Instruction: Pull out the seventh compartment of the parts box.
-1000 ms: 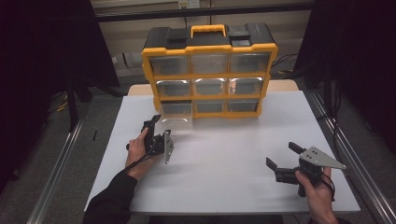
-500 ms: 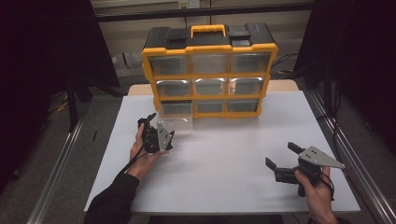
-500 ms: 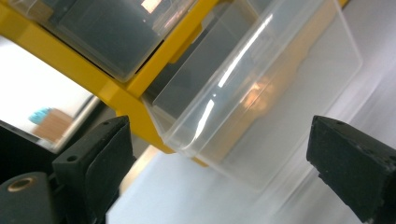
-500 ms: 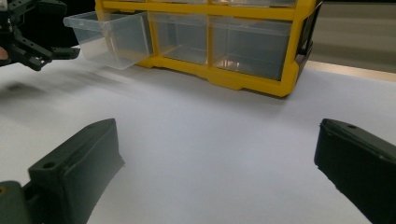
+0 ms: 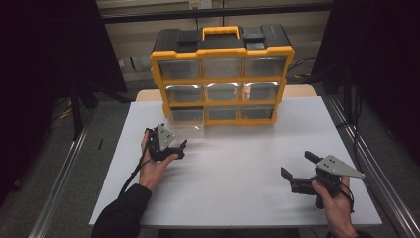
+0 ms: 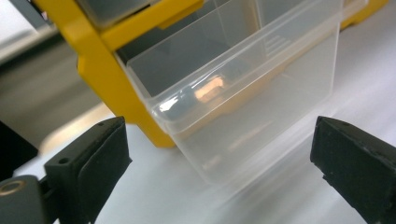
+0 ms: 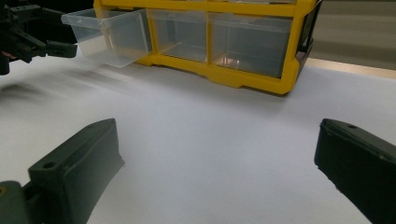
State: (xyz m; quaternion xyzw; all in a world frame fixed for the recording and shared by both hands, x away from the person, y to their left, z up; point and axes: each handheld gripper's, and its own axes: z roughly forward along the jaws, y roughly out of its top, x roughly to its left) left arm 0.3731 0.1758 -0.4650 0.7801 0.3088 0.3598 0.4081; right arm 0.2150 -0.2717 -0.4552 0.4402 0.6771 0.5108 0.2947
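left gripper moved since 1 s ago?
Yes. In the high view the left gripper has drawn back from the yellow organizer toward the table's near edge. Its jaws have just been opening, leaving the pulled-out clear drawer free ahead of them.

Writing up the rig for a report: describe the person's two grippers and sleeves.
Both are black two-jaw tools with blocky black pads. The left gripper and the right gripper each carry a grey three-cornered plate on top. A thin black cable trails from the left one. The left arm wears a dark sleeve.
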